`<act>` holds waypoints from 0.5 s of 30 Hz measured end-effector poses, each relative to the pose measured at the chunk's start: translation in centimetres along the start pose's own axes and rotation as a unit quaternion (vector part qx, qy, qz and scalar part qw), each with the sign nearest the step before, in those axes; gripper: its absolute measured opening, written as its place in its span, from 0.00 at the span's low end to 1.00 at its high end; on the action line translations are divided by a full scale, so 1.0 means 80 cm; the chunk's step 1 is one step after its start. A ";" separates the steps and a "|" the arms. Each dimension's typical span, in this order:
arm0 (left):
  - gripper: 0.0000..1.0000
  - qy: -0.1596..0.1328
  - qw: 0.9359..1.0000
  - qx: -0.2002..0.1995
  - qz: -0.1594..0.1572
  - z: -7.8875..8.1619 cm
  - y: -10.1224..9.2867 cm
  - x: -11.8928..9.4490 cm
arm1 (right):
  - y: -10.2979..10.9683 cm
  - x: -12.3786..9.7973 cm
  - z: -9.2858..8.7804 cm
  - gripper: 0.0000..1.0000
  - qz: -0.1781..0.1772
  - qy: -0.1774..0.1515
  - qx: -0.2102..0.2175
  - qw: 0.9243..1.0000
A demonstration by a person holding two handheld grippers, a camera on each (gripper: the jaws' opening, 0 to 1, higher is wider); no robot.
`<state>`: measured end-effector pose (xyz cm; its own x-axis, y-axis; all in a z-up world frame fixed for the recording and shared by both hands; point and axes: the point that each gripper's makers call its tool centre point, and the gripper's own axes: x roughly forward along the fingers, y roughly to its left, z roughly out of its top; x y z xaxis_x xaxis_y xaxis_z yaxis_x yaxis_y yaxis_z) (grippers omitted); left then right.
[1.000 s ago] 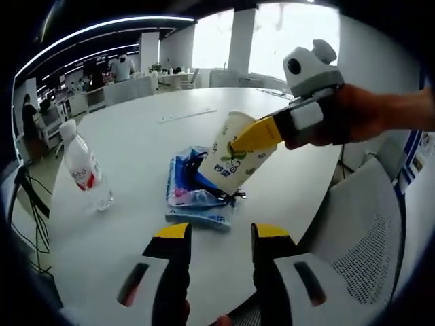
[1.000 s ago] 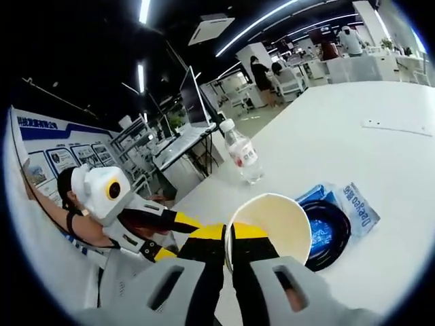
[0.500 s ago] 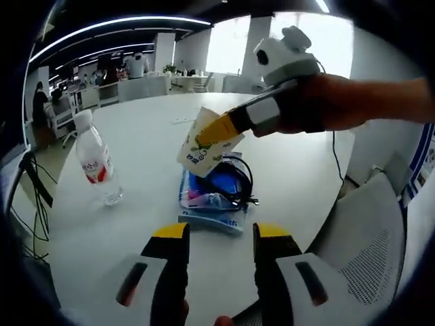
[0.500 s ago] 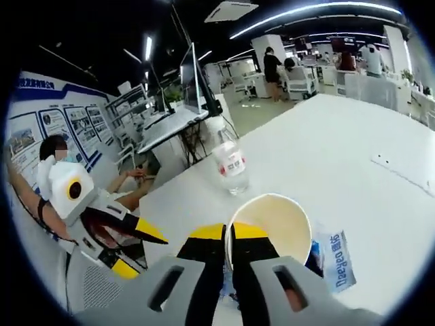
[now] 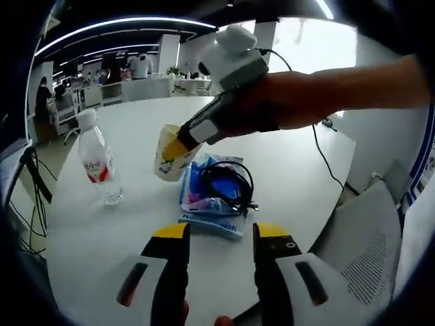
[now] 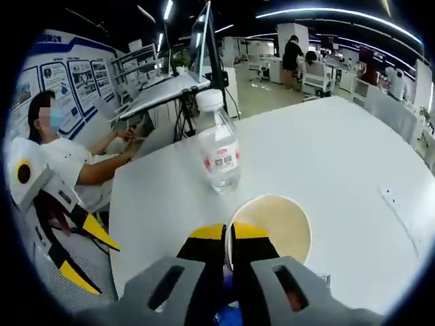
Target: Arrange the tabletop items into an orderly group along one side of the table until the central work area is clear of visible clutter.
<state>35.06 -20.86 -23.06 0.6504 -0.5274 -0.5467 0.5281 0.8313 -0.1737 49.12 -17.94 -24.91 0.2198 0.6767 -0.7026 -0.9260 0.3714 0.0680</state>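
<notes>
So the right gripper [image 6: 228, 239] has its yellow-tipped jaws pinched on the rim of a paper cup [image 6: 272, 224], one jaw inside the wall and one outside. Looking from the left gripper view, that same cup [image 5: 171, 153] hangs tilted above the white table [image 5: 292, 170], with the right gripper [image 5: 178, 144] and the hand [image 5: 299, 102] behind it covering most of the cup's upper part, so I can only read a bit of the green print on its side. Whether the cup's bottom touches the table I can't tell.

Just beside the cup, toward the person, lies a blue plastic packet [image 5: 207, 204] with a coiled black cable [image 5: 228, 185] on top; the text on the packet is too small to make out. In the right gripper view the packet is mostly hidden under the gripper body, only a sliver peeks out at the bottom.

A clear water bottle [image 5: 95, 159] with a red label stands upright, near the cup but apart from it; in the right gripper view it sits right beyond the cup's rim [image 6: 216, 153].

The left gripper [image 5: 221, 234] hovers low over the near table edge, jaws apart with nothing between them. A mesh office chair [image 5: 367, 258] is tucked in at the table's side, partly cut off.
</notes>
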 end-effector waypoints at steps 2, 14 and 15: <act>0.36 -0.002 1.000 0.003 0.001 0.001 -0.001 -0.001 | -0.002 0.011 0.002 0.00 0.005 0.004 -0.007 1.000; 0.36 -0.007 1.000 -0.011 0.005 0.003 0.007 0.000 | -0.017 0.058 0.004 0.00 0.010 0.040 -0.041 0.998; 0.36 -0.007 1.000 -0.011 0.004 0.003 0.007 0.000 | -0.019 0.062 0.003 0.00 0.009 0.044 -0.048 0.998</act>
<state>35.49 -20.48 -22.96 0.6625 -0.5226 -0.5366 0.5105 0.8393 -0.1872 51.71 -15.05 -28.31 0.1786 0.6222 -0.7622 -0.9557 0.2939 0.0160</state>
